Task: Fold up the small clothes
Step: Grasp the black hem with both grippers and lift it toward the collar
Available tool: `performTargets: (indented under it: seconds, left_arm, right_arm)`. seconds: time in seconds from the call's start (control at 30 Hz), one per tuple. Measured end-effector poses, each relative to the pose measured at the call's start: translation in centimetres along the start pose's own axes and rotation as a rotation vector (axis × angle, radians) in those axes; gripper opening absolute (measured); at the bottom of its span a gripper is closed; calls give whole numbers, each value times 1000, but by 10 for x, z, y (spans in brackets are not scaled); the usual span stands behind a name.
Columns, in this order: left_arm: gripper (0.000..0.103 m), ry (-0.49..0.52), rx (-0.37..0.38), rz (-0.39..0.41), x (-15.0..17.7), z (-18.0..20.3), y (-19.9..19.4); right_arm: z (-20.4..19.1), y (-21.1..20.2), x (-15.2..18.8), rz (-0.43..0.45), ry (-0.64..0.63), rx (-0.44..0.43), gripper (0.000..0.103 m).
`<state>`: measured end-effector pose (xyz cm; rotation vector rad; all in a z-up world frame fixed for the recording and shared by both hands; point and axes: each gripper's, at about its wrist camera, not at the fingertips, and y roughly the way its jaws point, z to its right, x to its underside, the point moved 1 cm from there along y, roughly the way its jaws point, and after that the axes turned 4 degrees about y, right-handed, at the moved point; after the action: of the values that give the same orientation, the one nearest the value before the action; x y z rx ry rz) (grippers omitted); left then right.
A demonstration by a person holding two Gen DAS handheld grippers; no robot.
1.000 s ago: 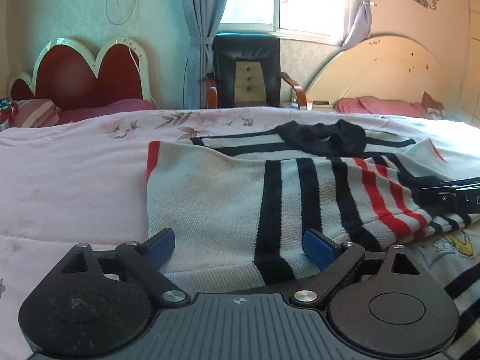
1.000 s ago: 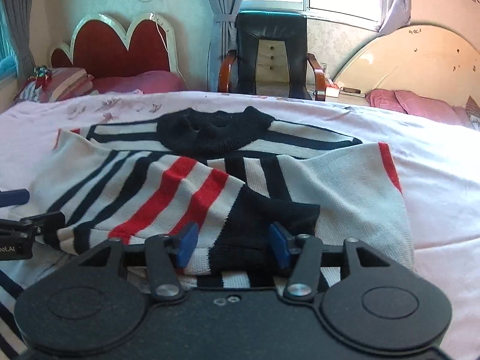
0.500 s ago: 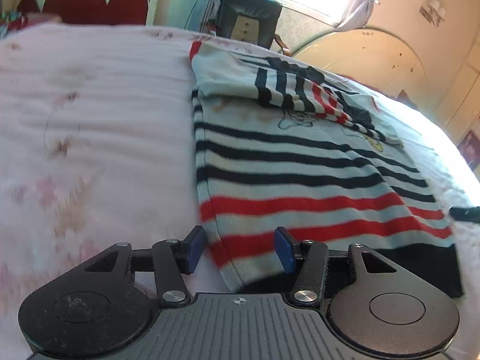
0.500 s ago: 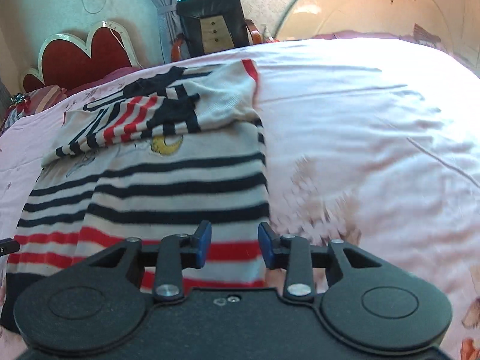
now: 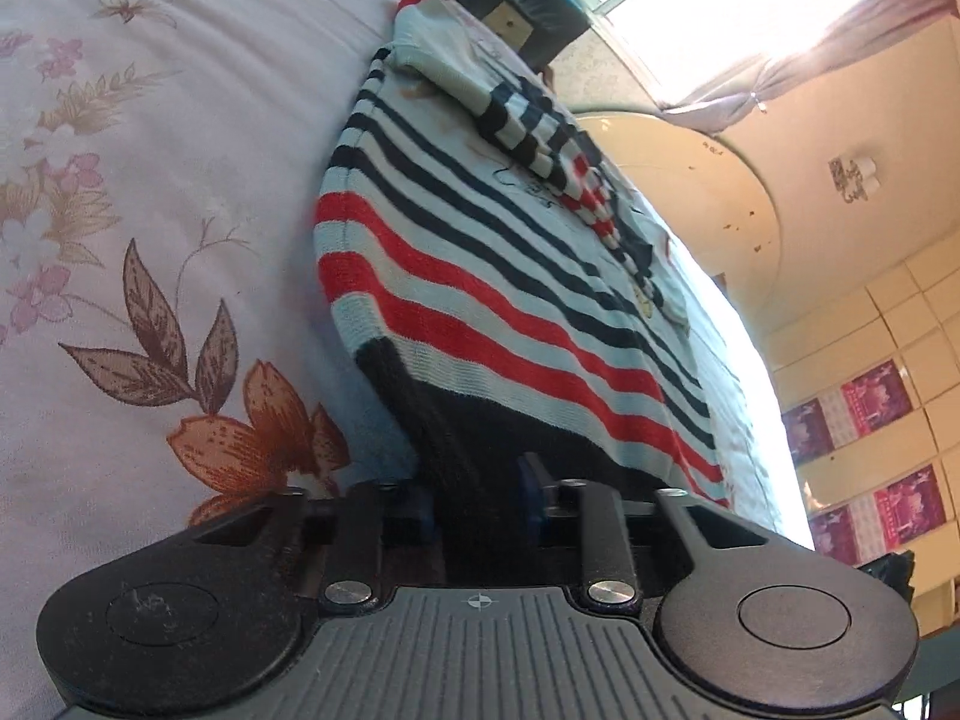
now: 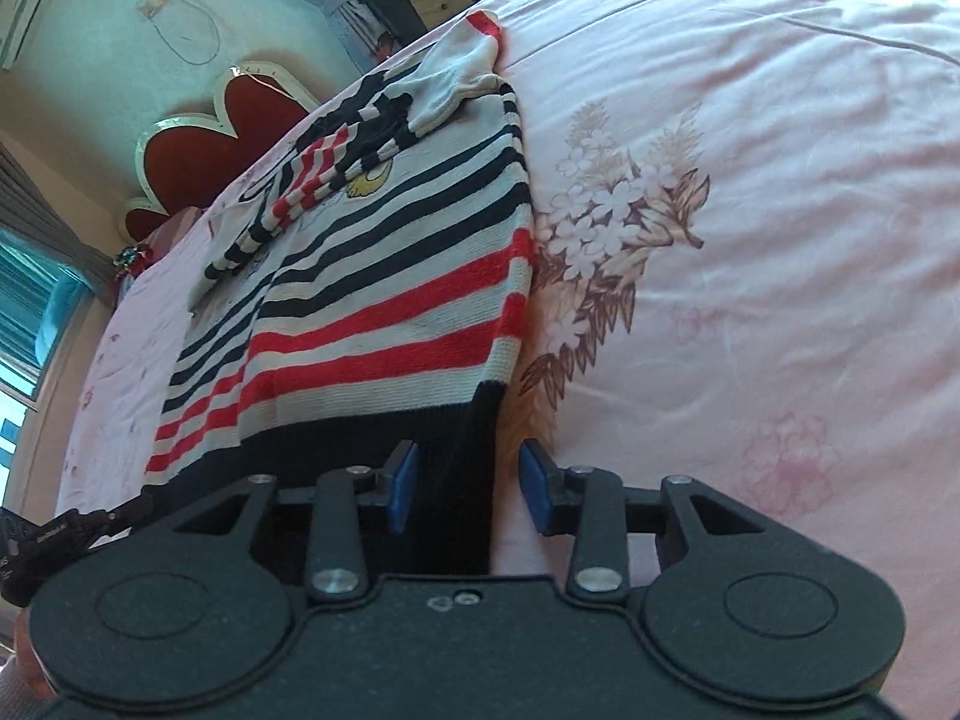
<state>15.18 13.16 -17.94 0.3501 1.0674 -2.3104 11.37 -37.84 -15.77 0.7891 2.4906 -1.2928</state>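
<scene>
A striped knit sweater (image 5: 480, 300) (image 6: 390, 300) in white, navy and red lies flat on the bed. Its sleeves (image 5: 522, 120) are folded across the chest at the far end. My left gripper (image 5: 474, 492) is at the near left corner, shut on the black hem (image 5: 480, 438), which bunches between the blue pads. My right gripper (image 6: 469, 489) is at the near right corner with the black hem (image 6: 456, 450) between its fingers. The left pad (image 6: 401, 486) touches the cloth, while a strip of sheet shows before the right pad. The left gripper (image 6: 66, 534) also shows at the lower left.
A pink floral bedsheet (image 5: 150, 240) (image 6: 750, 240) spreads out on both sides of the sweater. Beyond the bed stand a red heart-shaped headboard (image 6: 240, 114), a black chair (image 5: 528, 0) under a bright window, and a beige headboard (image 5: 690, 192).
Both grippers moved from the sleeve end down to the hem corners and rolled. The left jaws went from wide open to shut on the hem. The right jaws narrowed around the hem.
</scene>
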Motion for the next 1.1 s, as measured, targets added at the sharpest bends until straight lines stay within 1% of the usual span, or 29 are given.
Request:
performTargets:
  seconds: [0.07, 0.1, 0.13, 0.17, 0.2, 0.23, 0.27, 0.3, 0.33, 0.37, 0.4, 0.43, 0.47, 0.53, 0.6, 0.7, 0.77, 0.93, 1.03, 1.1]
  left_arm:
    - [9, -13, 5, 20, 1, -2, 4]
    - [7, -7, -8, 32, 2, 1, 4]
    - [5, 16, -22, 55, 3, 7, 0]
    - [5, 31, -7, 92, 5, 12, -8]
    - [5, 34, 25, 138, 7, 17, -18]
    - [5, 42, 18, 166, 10, 19, -29]
    - [5, 58, -17, 169, 13, 19, -33]
    - [5, 70, -65, 146, 15, 14, -33]
    - [5, 67, -107, 117, 18, 8, -28]
    - [5, 46, -115, 100, 19, 1, -23]
    - [5, 14, -93, 113, 19, -3, -23]
    - [5, 5, -86, 121, 17, -3, -23]
    - [5, 8, -77, 133, 14, -1, -23]
    - [5, -12, -36, 168, 8, 1, -25]
    - [5, -23, -4, 212, -4, 4, -28]
    - [5, -50, 46, 283, -29, 9, -27]
    - [5, -28, 59, 311, -50, 15, -21]
    - [5, 17, 74, 337, -98, 26, 2]
    - [5, 21, 70, 333, -117, 27, 13]
    - [5, 38, 54, 324, -126, 28, 20]
  right_arm:
    - [-4, 7, -1, -23, -24, -21, 30]
    - [-7, 10, -1, -36, -47, -22, 19]
    - [-10, 12, 0, -39, -76, -14, 5]
    - [-15, 7, 0, -15, -106, -14, 5]
    - [-19, -3, 0, 20, -128, -30, 5]
    - [-20, -15, 2, 53, -138, -51, 5]
    - [-20, -25, 3, 78, -143, -58, 5]
    - [-16, -28, 3, 81, -147, -40, 5]
    - [-10, -22, 4, 52, -148, -8, 5]
    - [-3, -10, 4, 2, -140, 33, 5]
    - [1, -4, 5, -11, -129, 38, 5]
    - [1, -6, 3, 3, -119, 17, 5]
    - [-1, -9, 1, 23, -113, 0, 5]
    - [-7, -16, -5, 78, -114, -28, 5]
    - [-13, -22, -16, 122, -129, -38, 5]
    - [-21, -24, -40, 169, -131, -49, 5]
    - [-26, -21, -58, 196, -127, -62, 5]
    - [-38, -2, -102, 263, -100, -73, 5]
    - [-43, 6, -118, 284, -103, -70, 5]
    - [-45, 10, -126, 287, -115, -63, 5]
